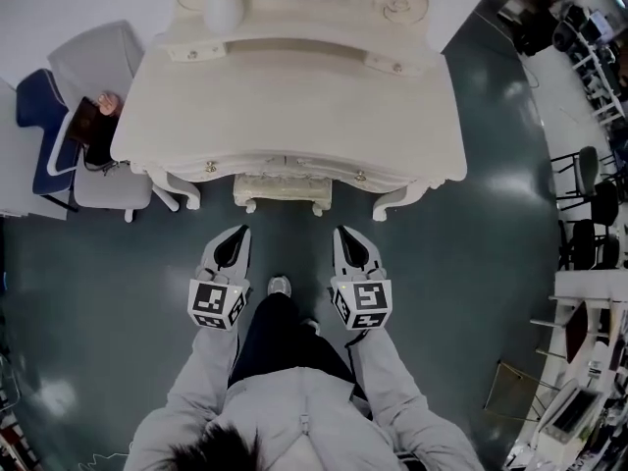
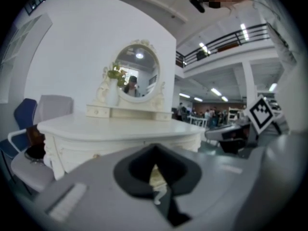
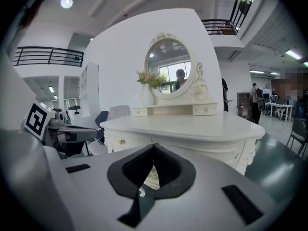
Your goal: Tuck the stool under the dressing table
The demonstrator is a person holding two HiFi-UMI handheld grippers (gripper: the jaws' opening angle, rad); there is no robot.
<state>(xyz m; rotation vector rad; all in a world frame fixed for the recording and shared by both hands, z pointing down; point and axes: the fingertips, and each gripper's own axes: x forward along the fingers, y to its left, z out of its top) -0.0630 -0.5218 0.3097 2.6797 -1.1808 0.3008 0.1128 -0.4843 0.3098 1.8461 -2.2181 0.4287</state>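
The cream dressing table (image 1: 294, 106) stands ahead of me. The matching cream stool (image 1: 283, 192) sits beneath its front, only the carved front edge and two feet showing. My left gripper (image 1: 235, 235) and right gripper (image 1: 345, 234) hang side by side just short of the stool, apart from it, both shut with nothing in them. In the left gripper view the shut jaws (image 2: 155, 149) let only a sliver of the stool (image 2: 155, 177) show. In the right gripper view the shut jaws (image 3: 153, 147) point at the table (image 3: 192, 126).
A grey chair (image 1: 98, 62) and a blue chair (image 1: 34, 126) with a dark bag (image 1: 88, 121) stand left of the table. A vase (image 1: 221, 3) and an oval mirror (image 3: 168, 66) sit on top. Black chairs (image 1: 589, 194) and white furniture line the right side.
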